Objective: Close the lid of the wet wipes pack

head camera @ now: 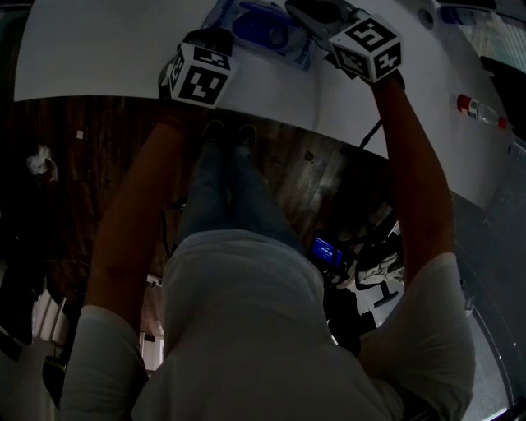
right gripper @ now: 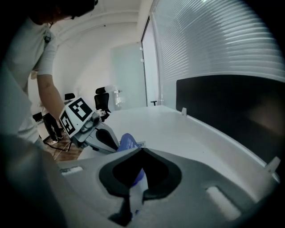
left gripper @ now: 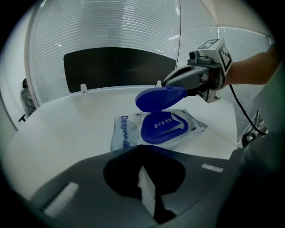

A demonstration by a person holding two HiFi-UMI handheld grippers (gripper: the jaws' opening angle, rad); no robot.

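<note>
A white wet wipes pack (left gripper: 127, 131) with a blue flip-top frame (left gripper: 162, 129) lies flat on the white table (left gripper: 62, 129). Its blue lid (left gripper: 160, 98) stands open, raised over the opening. My right gripper (left gripper: 171, 85) reaches in from the right and is shut on the lid's far edge; in the right gripper view the blue lid (right gripper: 126, 143) shows between the jaws of my right gripper (right gripper: 136, 178). My left gripper (left gripper: 144, 171) is shut on the pack's near edge. In the head view the pack (head camera: 263, 25) lies between the left gripper (head camera: 212, 39) and the right gripper (head camera: 311, 12).
A black panel (left gripper: 120, 67) stands along the table's far edge, in front of white blinds. A red-capped tube (head camera: 481, 111) lies on the table at the right. The table's near edge (head camera: 271, 115) runs just under both grippers. Office chairs (right gripper: 101, 95) stand beyond the table.
</note>
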